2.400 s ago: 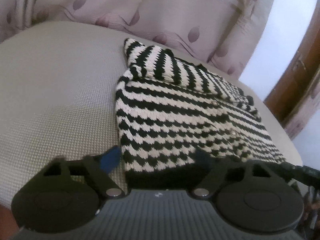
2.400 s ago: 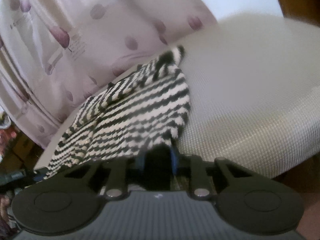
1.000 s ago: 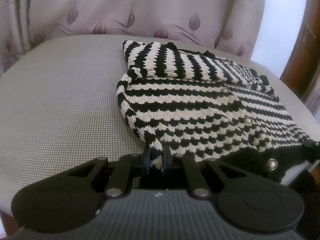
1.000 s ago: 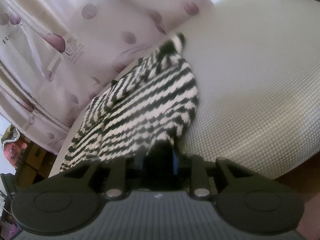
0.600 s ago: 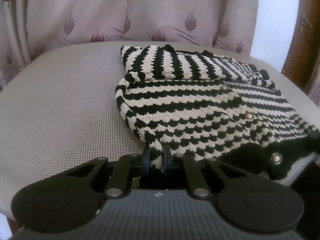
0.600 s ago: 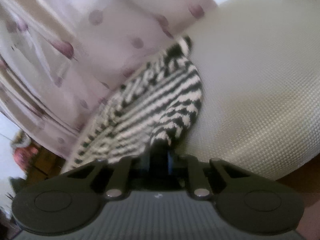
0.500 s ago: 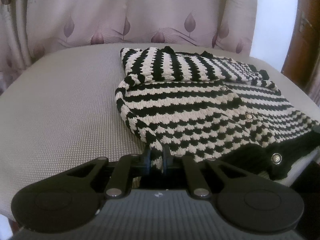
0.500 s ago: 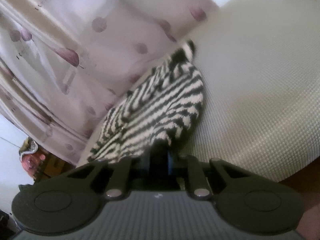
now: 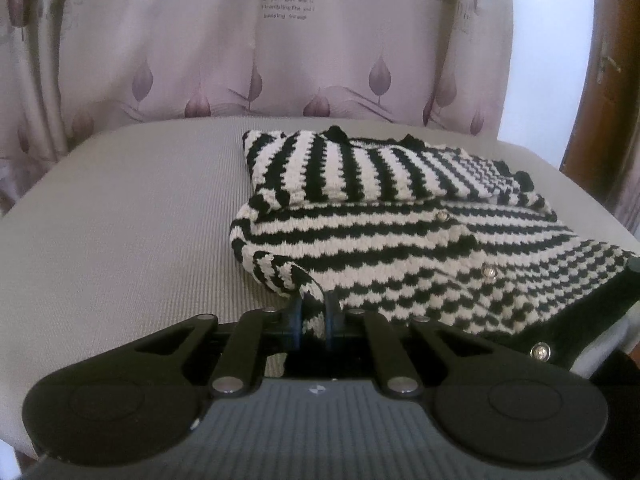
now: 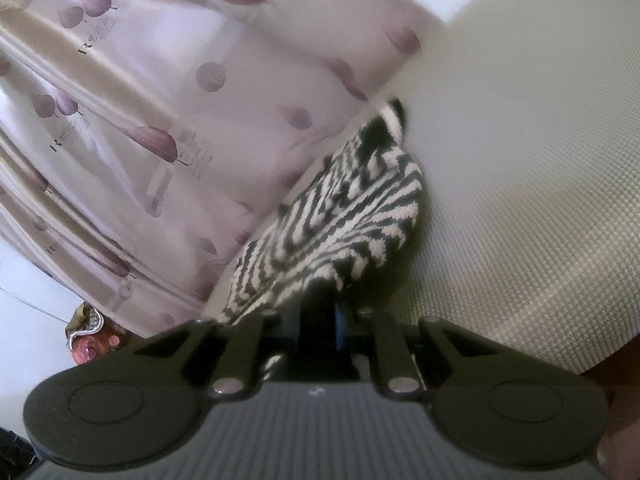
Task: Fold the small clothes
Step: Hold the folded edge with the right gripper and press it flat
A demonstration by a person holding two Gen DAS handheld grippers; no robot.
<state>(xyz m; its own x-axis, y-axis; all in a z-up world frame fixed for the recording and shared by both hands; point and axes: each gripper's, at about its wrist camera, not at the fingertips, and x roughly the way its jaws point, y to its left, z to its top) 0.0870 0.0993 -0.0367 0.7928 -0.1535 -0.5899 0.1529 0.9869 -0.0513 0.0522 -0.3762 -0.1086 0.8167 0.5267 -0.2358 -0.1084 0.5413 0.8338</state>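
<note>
My left gripper (image 9: 313, 320) is clamped on the near hem corner of the black-and-white striped knit cardigan (image 9: 400, 236); my right gripper (image 10: 320, 320) pinches the hem's other corner, so the bottom edge can lift evenly. The cardigan lies toward one o'clock on the grey cushion (image 9: 132, 216), before leaf-print curtains (image 9: 240, 48).

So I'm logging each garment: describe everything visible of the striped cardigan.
The striped cardigan is a chunky black-and-cream knit with small shiny buttons and a black hem. It lies partly folded on the grey cushion, one sleeve across its top. The left tool pinches its near edge; the right tool grips the hem.
</note>
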